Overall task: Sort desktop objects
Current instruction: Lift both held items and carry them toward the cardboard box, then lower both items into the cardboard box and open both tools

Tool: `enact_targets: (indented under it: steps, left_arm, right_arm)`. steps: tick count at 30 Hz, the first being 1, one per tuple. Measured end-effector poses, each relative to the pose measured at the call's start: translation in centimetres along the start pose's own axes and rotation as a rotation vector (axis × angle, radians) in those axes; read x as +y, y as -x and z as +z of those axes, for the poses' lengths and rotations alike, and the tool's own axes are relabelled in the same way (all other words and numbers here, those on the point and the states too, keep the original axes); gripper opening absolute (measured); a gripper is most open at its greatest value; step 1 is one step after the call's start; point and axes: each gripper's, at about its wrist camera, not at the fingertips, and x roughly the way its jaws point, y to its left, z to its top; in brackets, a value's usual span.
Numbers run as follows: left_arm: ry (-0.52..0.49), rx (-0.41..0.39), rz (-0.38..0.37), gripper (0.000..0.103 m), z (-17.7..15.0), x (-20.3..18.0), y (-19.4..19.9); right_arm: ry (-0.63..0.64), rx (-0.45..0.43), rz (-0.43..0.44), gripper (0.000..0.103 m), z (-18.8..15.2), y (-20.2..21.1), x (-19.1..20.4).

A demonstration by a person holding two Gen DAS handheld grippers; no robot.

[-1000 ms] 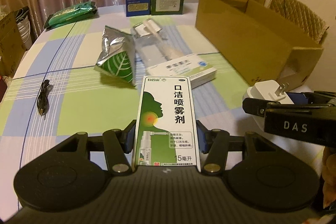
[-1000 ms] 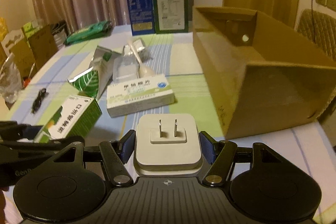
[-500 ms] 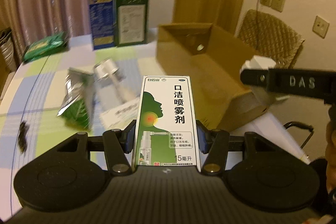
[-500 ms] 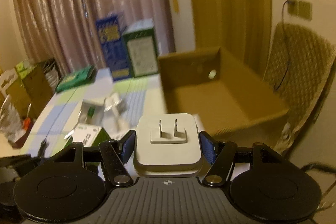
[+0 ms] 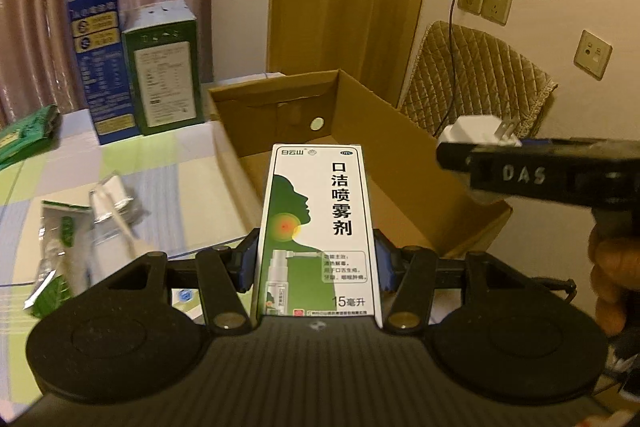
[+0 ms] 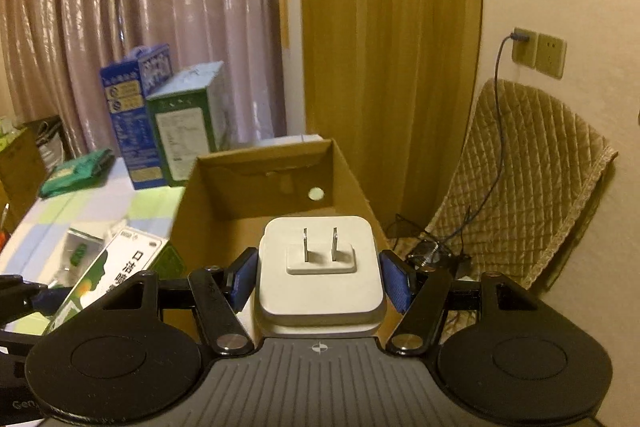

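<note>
My left gripper (image 5: 316, 263) is shut on a white and green mouth spray box (image 5: 316, 227) and holds it in the air before the open cardboard box (image 5: 392, 147). My right gripper (image 6: 318, 281) is shut on a white power adapter (image 6: 320, 267) with two prongs up, held over the near end of the cardboard box (image 6: 260, 183). The right gripper and adapter (image 5: 476, 131) show at the right of the left wrist view, above the box's right wall. The spray box (image 6: 116, 271) shows at the left of the right wrist view.
A blue carton (image 5: 96, 59) and a green carton (image 5: 164, 67) stand at the table's back. A foil pouch (image 5: 60, 255), a white spoon (image 5: 116, 211) and a green packet (image 5: 24, 135) lie on the checked tablecloth. A padded chair (image 6: 516, 179) stands by the wall.
Both grippers have risen from the table and swung right toward the cardboard box, each keeping its object. The box's inside now faces both cameras.
</note>
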Motion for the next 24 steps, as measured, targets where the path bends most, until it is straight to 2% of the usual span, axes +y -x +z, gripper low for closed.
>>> enact_targets:
  steps: [10, 24]
  left_arm:
    - [0.006, 0.031, -0.007, 0.05, 1.0, -0.7, -4.4]
    - [0.023, 0.017, -0.017, 0.051, 2.0, -0.9, -6.0]
  right_arm:
    - [-0.02, 0.063, 0.022, 0.062, -0.1, -4.8, -2.1]
    - [-0.025, 0.079, 0.024, 0.062, 0.1, -6.9, -2.6]
